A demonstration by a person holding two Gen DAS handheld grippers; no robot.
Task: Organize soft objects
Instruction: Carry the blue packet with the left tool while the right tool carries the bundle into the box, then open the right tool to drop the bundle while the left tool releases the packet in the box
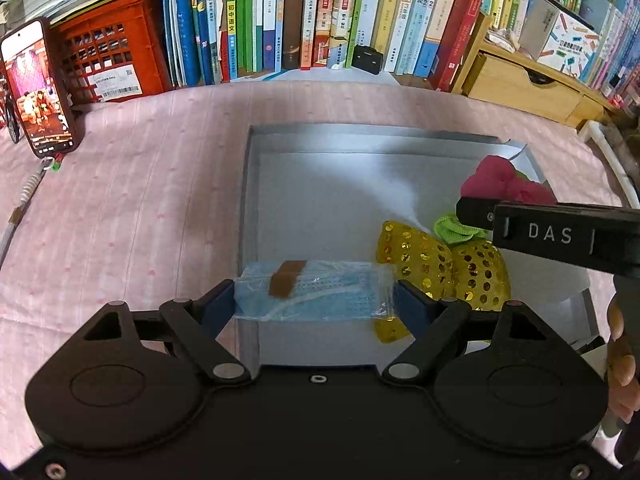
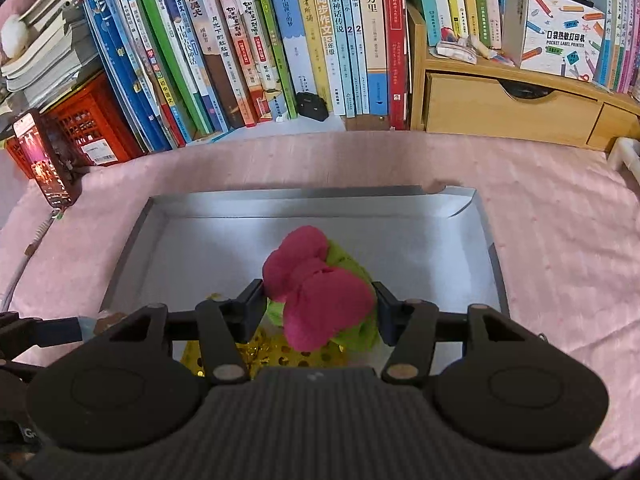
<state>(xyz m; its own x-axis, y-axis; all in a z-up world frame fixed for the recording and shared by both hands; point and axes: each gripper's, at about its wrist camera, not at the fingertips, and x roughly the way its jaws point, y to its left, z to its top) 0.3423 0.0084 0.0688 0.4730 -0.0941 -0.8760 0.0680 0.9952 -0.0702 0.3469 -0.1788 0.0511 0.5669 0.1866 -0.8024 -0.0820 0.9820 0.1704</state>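
A shallow grey box (image 1: 320, 184) lies on a pink cloth. My left gripper (image 1: 315, 285) is shut on a clear-wrapped pack of blue face masks (image 1: 340, 280) sealed with brown tape, held over the box's near left corner. A yellow sequined pouch (image 1: 440, 264) lies in the box just right of the pack. My right gripper (image 2: 318, 288) is shut on a pink and green cloth flower (image 2: 296, 260), low over the grey box (image 2: 224, 248) and above the yellow pouch (image 2: 280, 354). The right tool's black housing (image 1: 560, 236) crosses the left wrist view and hides part of the flower (image 1: 500, 180).
A propped phone (image 1: 38, 88) and a red crate (image 1: 108, 52) stand at the back left. A row of upright books (image 1: 320, 20) lines the back, with a wooden drawer unit (image 1: 520, 88) at the back right. A hand (image 1: 622, 360) shows at the right edge.
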